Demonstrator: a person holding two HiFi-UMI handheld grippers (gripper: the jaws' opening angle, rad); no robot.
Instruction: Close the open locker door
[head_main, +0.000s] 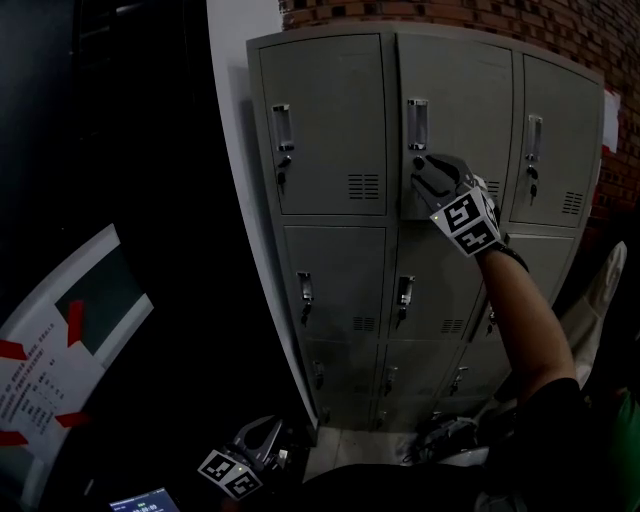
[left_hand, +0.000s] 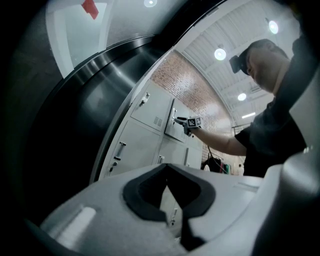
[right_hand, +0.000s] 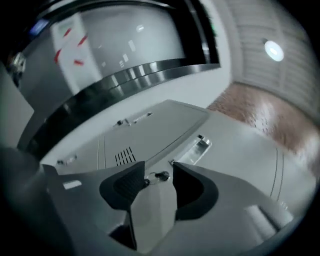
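Note:
The grey locker bank (head_main: 340, 280) stands against a brick wall. Its top middle door (head_main: 460, 100) is almost flush, with its left edge a little proud of the neighbouring door (right_hand: 150, 130). My right gripper (head_main: 420, 172) is up at that door, just below the chrome handle (head_main: 417, 124). In the right gripper view its jaws (right_hand: 159, 182) stand open astride the small key (right_hand: 161, 175) in the lock, with the pads not pressing on it. My left gripper (head_main: 262, 440) hangs low near the floor, shut on nothing (left_hand: 167, 172).
A dark glossy wall fills the left side, with a white sign with red tape (head_main: 60, 340) on it. A white post (head_main: 240, 200) borders the lockers. Cables and bags (head_main: 450, 440) lie at the lockers' foot. Brick wall (head_main: 450, 15) above.

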